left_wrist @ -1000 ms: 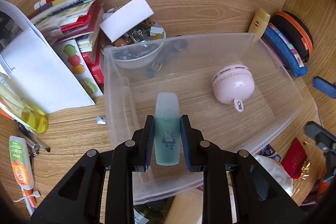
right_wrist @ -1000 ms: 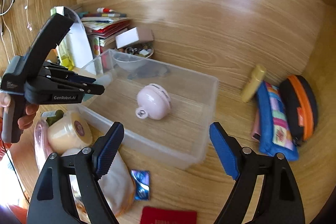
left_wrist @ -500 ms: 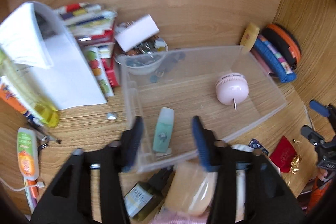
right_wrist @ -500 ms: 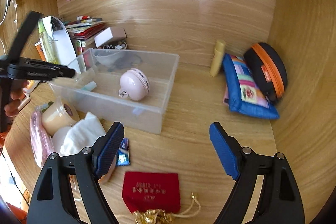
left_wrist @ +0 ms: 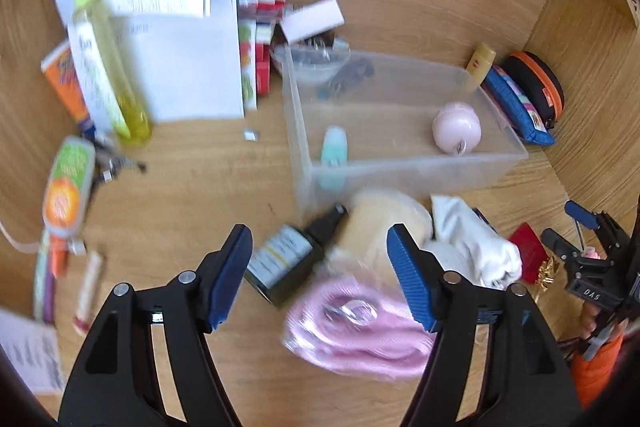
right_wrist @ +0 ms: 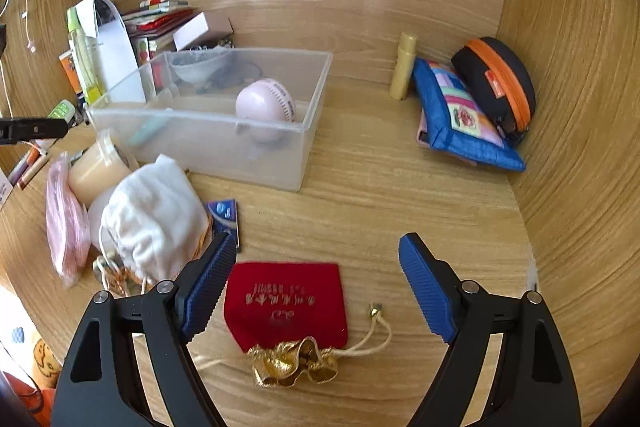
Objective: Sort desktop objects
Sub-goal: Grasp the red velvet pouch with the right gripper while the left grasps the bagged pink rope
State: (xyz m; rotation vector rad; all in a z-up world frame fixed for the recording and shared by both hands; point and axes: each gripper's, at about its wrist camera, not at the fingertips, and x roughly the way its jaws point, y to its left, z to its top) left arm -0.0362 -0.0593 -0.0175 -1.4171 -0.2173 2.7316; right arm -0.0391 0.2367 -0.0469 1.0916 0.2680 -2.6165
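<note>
Left wrist view: left gripper [left_wrist: 320,273] jaws opening, nothing pinched, over a dark bottle [left_wrist: 286,261] and pink bundle [left_wrist: 360,331]; only here the teal tube [left_wrist: 334,157] shows plainly, lying in the clear bin [left_wrist: 416,167] near the pink ball [left_wrist: 457,131]. Right wrist view: right gripper [right_wrist: 316,287] jaws wide and empty above a red pouch [right_wrist: 286,301], hidden in the other view; a white bag [right_wrist: 154,219] stands beside it.

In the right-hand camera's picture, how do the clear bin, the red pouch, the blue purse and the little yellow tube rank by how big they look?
Largest to smallest as they look:
1. clear bin
2. red pouch and blue purse: much alike, and the pouch lies nearer the camera, so no ranking between them
3. yellow tube
</note>
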